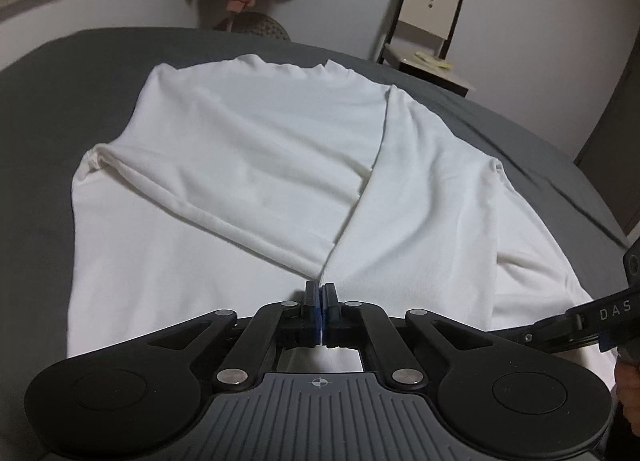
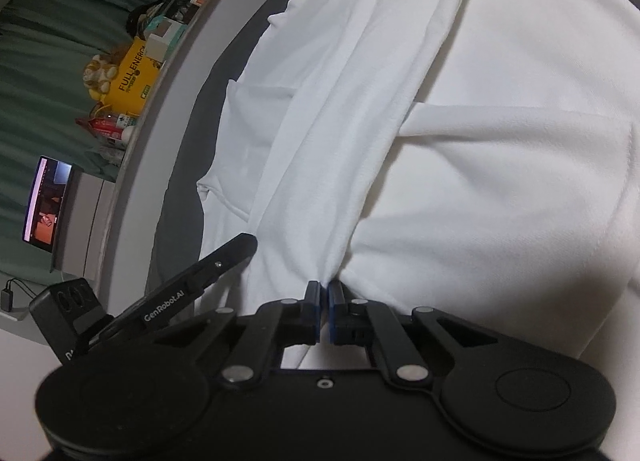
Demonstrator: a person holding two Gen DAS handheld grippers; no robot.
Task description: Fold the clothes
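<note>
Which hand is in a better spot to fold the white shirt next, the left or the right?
Probably both together, but the left gripper leads: it is shut on the white shirt at the near hem, mid-width, facing straight up the shirt. The right gripper is shut on a bunched fold and views the shirt sideways.

Dim, soft-focus, fisheye-warped edges

A bedroom: grey-sheeted bed [image 1: 60, 109], cluttered ledge [image 2: 132, 73].

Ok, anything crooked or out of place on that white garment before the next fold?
Nothing damaged or spilled. The white garment lies on the grey sheet with both sleeves folded inward, slightly uneven. Left gripper and right gripper pinch its near edge.
</note>
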